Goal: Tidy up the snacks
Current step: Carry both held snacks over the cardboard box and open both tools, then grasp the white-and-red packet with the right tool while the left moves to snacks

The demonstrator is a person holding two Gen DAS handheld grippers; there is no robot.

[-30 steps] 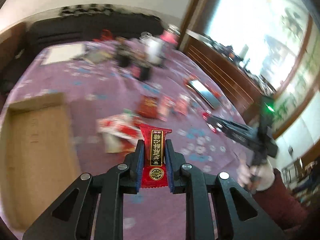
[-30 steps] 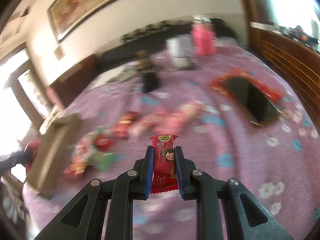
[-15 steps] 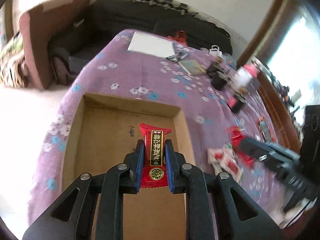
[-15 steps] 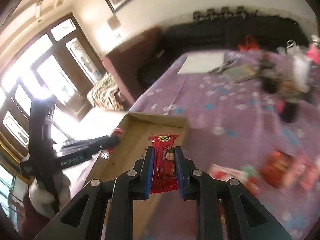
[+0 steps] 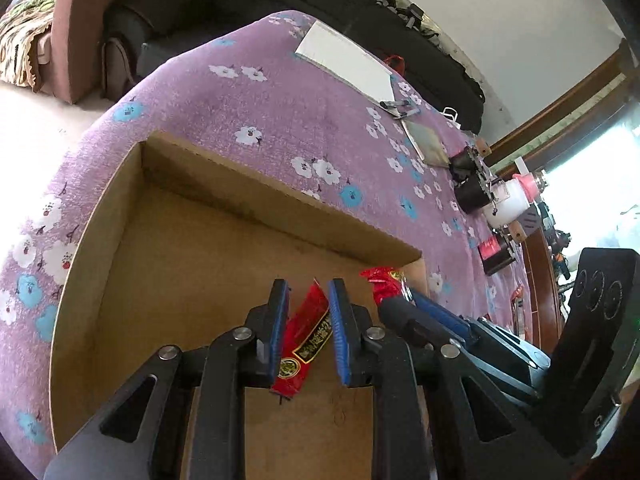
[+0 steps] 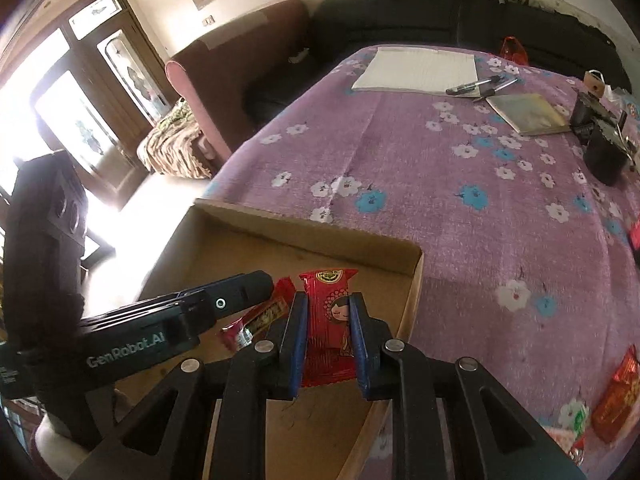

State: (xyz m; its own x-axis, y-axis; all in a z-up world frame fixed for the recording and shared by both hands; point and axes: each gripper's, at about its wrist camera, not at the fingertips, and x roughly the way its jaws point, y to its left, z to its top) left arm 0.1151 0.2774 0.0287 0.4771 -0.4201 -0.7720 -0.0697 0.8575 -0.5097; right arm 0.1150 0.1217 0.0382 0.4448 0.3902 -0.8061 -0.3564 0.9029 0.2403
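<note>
- Both grippers have swung from the scattered snacks on the purple flowered tablecloth (image 6: 460,216) over to the cardboard box (image 5: 120,240), which sits at the near left corner of the table; a second ago the box was only at the edge of each view, and now its open floor fills the near part of both.
- Left gripper (image 5: 308,320) has rolled on the way, so its red packet with the black-and-gold label (image 5: 310,332) now lies slanted between the blue pads (image 5: 338,328) rather than upright. In the left wrist view the jaws look slightly wider than the packet, so the pinch seems loose there, yet the packet has not dropped.
- Right gripper (image 6: 328,332) hangs just to the right of the left one, over the box's far right corner, and pinches a red packet with a cartoon girl's face (image 6: 330,332) upright and squarely between its pads.
- Neither packet touches the box floor, which looks bare; both hang above it, close together.
- My reading: the carry is done and release is the step at hand. With the grippers so close, opening one at a time would keep the packets from landing on each other.
- More red packets (image 6: 616,400) remain on the cloth at the near right, so the sorting is at an early stage.
</note>
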